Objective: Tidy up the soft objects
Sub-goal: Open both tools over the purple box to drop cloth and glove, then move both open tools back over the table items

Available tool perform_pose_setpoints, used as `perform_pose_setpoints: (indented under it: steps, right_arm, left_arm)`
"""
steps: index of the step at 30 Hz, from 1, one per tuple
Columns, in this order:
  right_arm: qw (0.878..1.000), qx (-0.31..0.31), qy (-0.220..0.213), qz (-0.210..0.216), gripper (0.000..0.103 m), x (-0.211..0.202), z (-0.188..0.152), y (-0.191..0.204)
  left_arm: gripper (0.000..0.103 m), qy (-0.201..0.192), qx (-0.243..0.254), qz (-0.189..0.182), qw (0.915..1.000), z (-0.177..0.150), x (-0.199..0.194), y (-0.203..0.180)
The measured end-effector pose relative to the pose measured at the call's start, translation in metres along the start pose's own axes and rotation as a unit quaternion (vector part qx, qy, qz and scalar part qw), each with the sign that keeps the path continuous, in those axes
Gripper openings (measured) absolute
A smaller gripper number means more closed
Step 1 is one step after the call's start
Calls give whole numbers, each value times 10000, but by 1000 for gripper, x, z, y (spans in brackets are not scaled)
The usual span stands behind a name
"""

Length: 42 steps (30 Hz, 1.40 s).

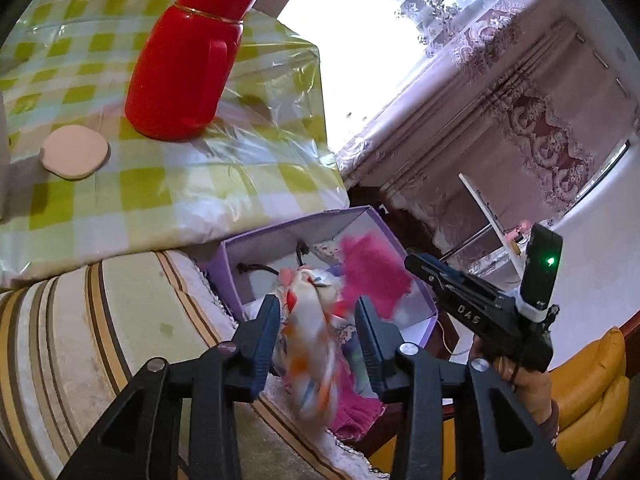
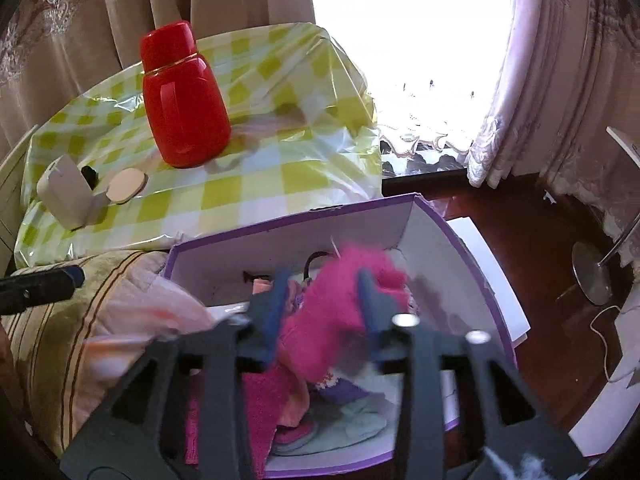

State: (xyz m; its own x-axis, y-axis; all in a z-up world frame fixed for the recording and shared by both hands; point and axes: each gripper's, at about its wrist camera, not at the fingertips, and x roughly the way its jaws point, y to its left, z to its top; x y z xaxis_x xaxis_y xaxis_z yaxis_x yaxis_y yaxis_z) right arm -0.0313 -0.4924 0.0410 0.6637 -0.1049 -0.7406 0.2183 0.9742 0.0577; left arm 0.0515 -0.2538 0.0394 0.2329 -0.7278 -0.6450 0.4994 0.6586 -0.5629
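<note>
A purple box (image 1: 280,236) (image 2: 440,216) with white inner walls sits beside a striped cushion (image 1: 100,320) and holds several soft cloths in pink, purple and pale green. My left gripper (image 1: 318,320) hovers at the box's near corner, open, with a blurred white and orange patterned cloth (image 1: 312,352) hanging loose between its fingers. My right gripper (image 2: 322,300) (image 1: 412,262) is over the box, open. A fuzzy pink cloth (image 2: 340,300) (image 1: 372,268) lies blurred between its fingers and over the right one. The left gripper's tip (image 2: 76,274) shows at the right view's left edge.
A red thermos jug (image 1: 184,60) (image 2: 184,100), a round pinkish pad (image 1: 74,152) (image 2: 126,186) and a small white box (image 2: 68,196) stand on a green checked tablecloth (image 1: 200,184) behind the purple box. Curtains hang behind. A yellow cushion (image 1: 588,380) is at right.
</note>
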Motion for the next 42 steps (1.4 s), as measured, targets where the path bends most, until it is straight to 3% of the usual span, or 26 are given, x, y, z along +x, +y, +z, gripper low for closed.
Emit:
perform_pose_setpoints:
  steps: [9, 23, 29, 35, 42]
  right_arm:
    - [10000, -48, -4, 22, 62, 0, 2, 5]
    - [9990, -358, 59, 245, 69, 6, 7, 41]
    - [9966, -667, 122, 478, 69, 14, 14, 79]
    - [9905, -1079, 137, 842, 80, 31, 33, 131]
    - [9720, -2008, 139, 1213, 85, 60, 52, 202]
  left_arm:
    - [41, -89, -93, 158, 9998, -2, -4, 10]
    - [42, -485, -565, 357, 9966, -1, -38, 52]
    - [42, -715, -821, 548, 9925, -5, -63, 77]
    - [42, -923, -1039, 774, 9873, -14, -93, 105]
    - [42, -1230, -1418, 1074, 9763, -21, -129, 144]
